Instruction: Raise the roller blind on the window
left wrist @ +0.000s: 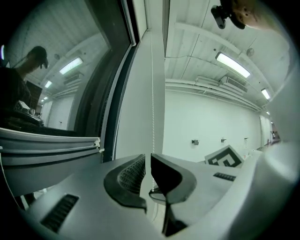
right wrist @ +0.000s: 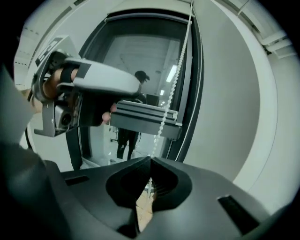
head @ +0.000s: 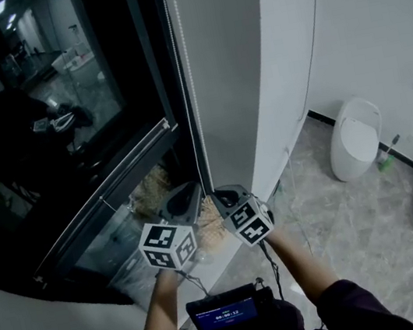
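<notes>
Right gripper (right wrist: pixel 149 161) jaws clamp the bead chain (right wrist: pixel 173 84). Left gripper (left wrist: pixel 147 159), higher on the chain, has its jaws narrowly apart around it. Bottom bar of the roller blind (right wrist: pixel 140 118) hangs left of the chain.

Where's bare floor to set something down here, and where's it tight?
Free: marble floor between the white column and the toilet. Crowded: at the bead chain by the window, where left gripper and right gripper sit side by side.

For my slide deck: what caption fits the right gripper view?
Right gripper shut on the bead chain, left gripper alongside, facing the window.
</notes>
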